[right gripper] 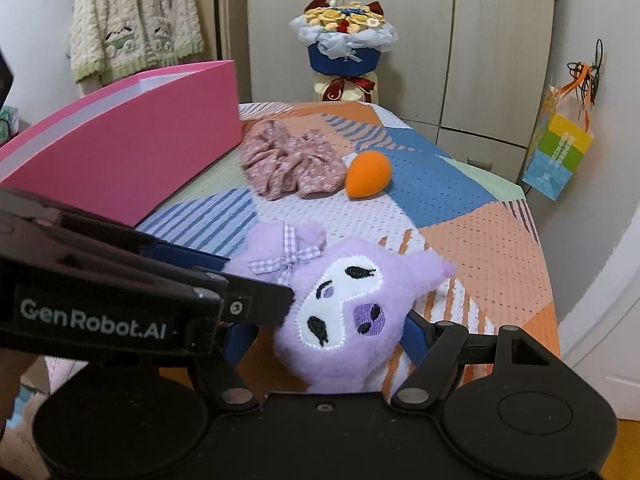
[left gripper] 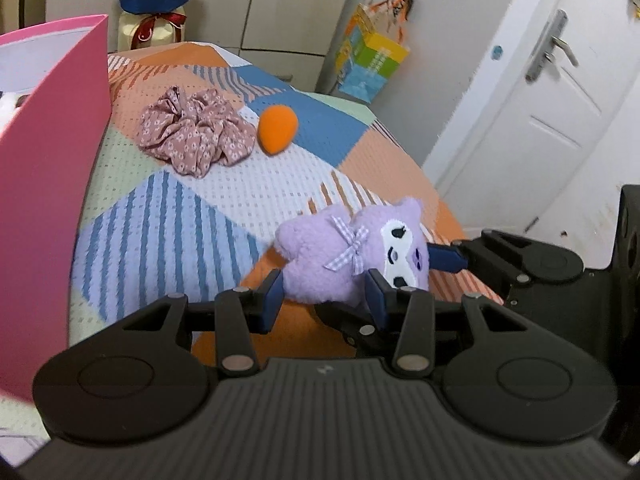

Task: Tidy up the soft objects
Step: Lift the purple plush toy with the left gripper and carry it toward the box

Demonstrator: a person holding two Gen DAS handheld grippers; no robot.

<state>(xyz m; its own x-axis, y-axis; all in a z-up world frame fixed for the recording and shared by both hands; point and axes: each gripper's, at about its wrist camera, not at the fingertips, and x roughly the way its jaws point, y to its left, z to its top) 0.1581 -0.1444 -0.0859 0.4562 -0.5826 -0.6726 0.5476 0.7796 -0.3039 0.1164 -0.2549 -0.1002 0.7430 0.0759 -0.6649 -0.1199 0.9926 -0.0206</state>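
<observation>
A purple plush toy (left gripper: 340,252) with a white face and a checked bow sits near the front of the patchwork table; it also shows in the right wrist view (right gripper: 340,312). My left gripper (left gripper: 326,296) has its blue fingers on either side of the plush. My right gripper (right gripper: 328,332) also holds the plush between its blue fingers. The right gripper comes in from the right in the left wrist view (left gripper: 448,258). The left gripper crosses from the left in the right wrist view (right gripper: 224,280). A pink floral scrunchie (left gripper: 196,132) and an orange sponge egg (left gripper: 277,129) lie farther back.
A pink box (left gripper: 52,168) stands open at the left edge of the table; it also shows in the right wrist view (right gripper: 132,152). A bouquet (right gripper: 344,48) stands behind the table. A colourful paper bag (right gripper: 556,152) hangs on the right. A white door (left gripper: 552,100) is at the right.
</observation>
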